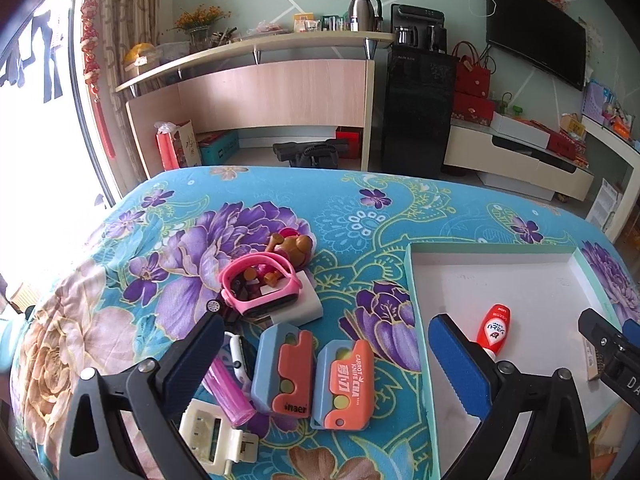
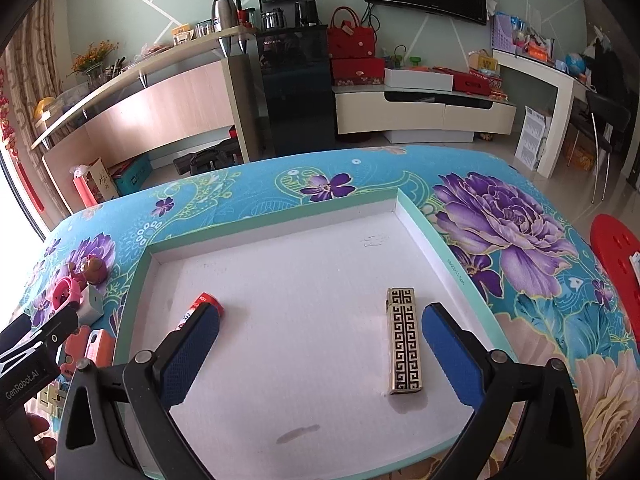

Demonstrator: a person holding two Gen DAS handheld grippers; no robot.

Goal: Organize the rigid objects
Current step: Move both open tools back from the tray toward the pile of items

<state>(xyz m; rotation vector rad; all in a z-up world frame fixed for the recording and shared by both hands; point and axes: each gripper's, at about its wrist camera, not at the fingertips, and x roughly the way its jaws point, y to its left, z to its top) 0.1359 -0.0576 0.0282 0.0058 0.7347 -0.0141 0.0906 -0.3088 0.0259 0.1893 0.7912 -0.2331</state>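
Observation:
A white tray with a teal rim (image 1: 414, 300) (image 2: 127, 312) lies on the flowered cloth. A red tube (image 1: 494, 326) (image 2: 208, 302) and a gold-and-black patterned lighter (image 2: 404, 340) lie flat inside it. My right gripper (image 2: 320, 352) hangs open over the tray floor; the lighter lies close to its right finger, untouched. My left gripper (image 1: 328, 360) is open above two blue-and-orange carrot-knife toys (image 1: 282, 372) (image 1: 344, 384) lying beside the tray. Behind them sit a pink watch (image 1: 260, 284), a white box (image 1: 310, 306) and a brown toy figure (image 1: 294, 244).
A pink tube (image 1: 228, 392), a white watch strap (image 1: 238, 354) and a cream plastic piece (image 1: 212, 440) lie under the left finger. The cloth's far edge drops to the floor; a desk and a black cabinet (image 1: 416, 112) stand beyond. A red stool (image 2: 618, 264) is at right.

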